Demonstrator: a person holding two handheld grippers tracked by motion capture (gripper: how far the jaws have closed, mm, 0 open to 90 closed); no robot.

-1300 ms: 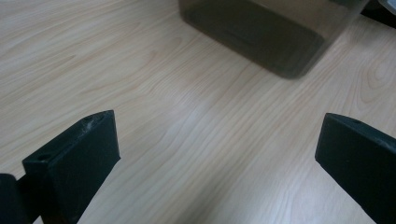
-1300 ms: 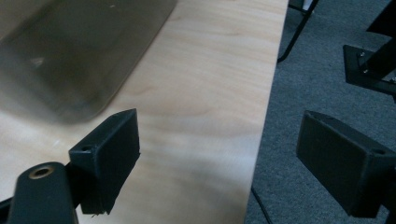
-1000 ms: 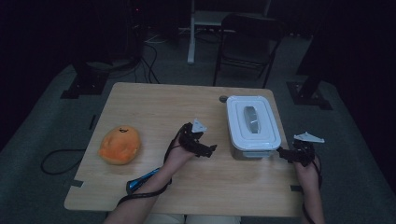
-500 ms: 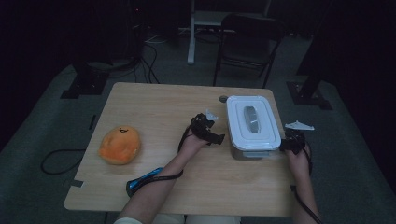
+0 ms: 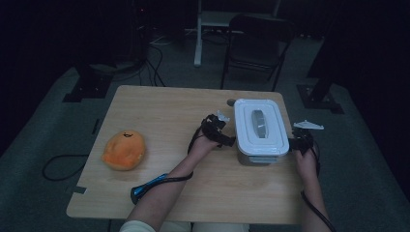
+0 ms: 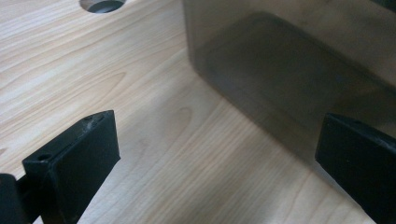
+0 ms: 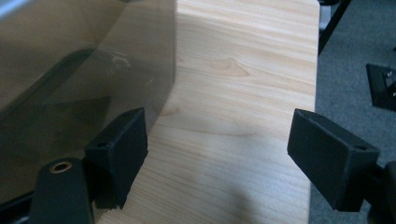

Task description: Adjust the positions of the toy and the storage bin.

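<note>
A dim, dark room surrounds the light wooden rectangular desk (image 5: 159, 111), which stands on grey carpeted floor (image 5: 43, 140). Behind it sit a black folding metal chair (image 5: 258, 36) and a pale upright stand post (image 5: 197, 34). Black cables (image 5: 157, 67) trail over the floor.

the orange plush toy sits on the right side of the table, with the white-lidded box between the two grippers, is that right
Not quite. In the high view the orange plush toy lies on the left side of the table. The rest holds: the white-lidded box sits between the left gripper and the right gripper.
</note>
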